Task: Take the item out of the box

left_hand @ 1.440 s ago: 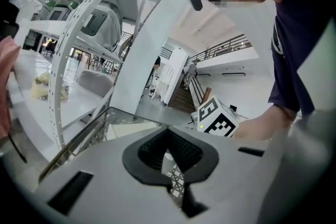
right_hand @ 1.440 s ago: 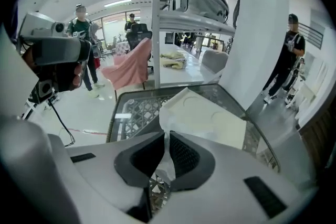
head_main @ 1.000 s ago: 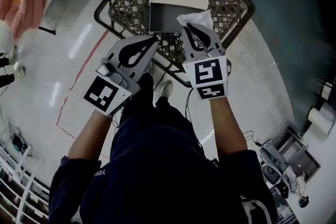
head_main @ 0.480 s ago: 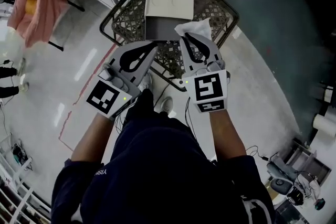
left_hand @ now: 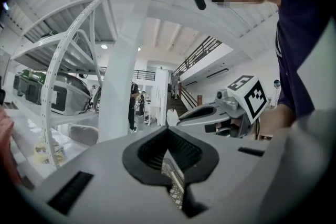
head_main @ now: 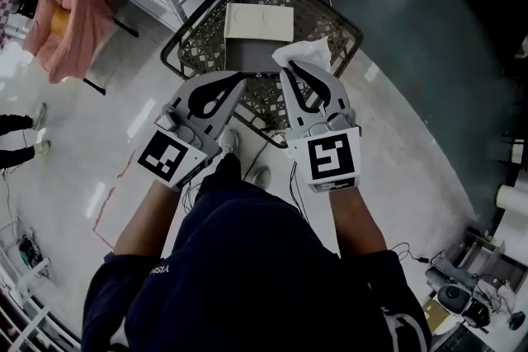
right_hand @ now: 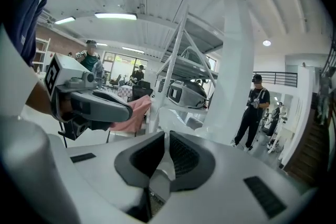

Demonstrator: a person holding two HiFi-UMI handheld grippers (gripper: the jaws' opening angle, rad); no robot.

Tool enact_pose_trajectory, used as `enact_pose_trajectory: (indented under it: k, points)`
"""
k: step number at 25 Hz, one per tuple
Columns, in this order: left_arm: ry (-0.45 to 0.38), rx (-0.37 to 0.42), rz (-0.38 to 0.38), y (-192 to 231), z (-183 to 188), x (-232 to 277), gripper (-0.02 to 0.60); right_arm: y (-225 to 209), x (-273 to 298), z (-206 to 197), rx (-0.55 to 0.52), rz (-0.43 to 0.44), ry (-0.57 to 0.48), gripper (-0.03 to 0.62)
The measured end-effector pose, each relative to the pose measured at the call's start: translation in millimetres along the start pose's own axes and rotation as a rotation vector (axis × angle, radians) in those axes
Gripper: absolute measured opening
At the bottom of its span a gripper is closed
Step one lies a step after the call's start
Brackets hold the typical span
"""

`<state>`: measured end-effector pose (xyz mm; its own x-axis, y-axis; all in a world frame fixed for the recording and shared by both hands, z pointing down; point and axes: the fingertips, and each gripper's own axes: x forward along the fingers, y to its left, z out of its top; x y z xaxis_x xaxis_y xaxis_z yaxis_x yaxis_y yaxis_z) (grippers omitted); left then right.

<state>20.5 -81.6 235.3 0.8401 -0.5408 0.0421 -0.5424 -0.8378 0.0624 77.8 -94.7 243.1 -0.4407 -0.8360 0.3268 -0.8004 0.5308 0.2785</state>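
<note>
- Person [head_main: 247,260]: dark top. There is pale print near the left shoulder, too small to read. The face in the left gripper view is masked by a mosaic patch.
- Mesh worktop [head_main: 202,41]: dark metal lattice with rounded corners. Its near edge is hidden behind both grippers.
- Box [head_main: 252,55]: it lies open on the worktop with a grey inside. The cream lid [head_main: 258,22] is folded back on the far side. No label or writing shows on either. The grippers cover its near wall.
- Left gripper [head_main: 239,78]: its tips are pressed together on nothing, just near the box's front. Its cube carries a black-and-white square marker [head_main: 169,159], a pattern only with no letters.
- Right gripper [head_main: 289,68]: its jaws pinch the white item. Its marker [head_main: 330,161] is likewise pattern only.
- White item [head_main: 304,52]: crumpled and thin, paper or cloth, I cannot tell which. It is raised at the box's right side. Its lower part is hidden in the jaws, and whether it is clear of the box is hard to make out. No print shows on it.
</note>
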Motion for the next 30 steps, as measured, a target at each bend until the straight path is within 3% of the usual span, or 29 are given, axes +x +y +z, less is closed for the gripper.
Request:
enact_pose_trajectory:
  k: [11,30]
  points:
    - [-0.023,0.047,-0.018,-29,23,-6,0.006,2,-48,39,-0.006,-0.026,-0.129,0.044]
    - [-0.033,0.05,-0.047,-42,27,-4,0.006,6,-66,41,0.045,-0.045,-0.159,0.044]
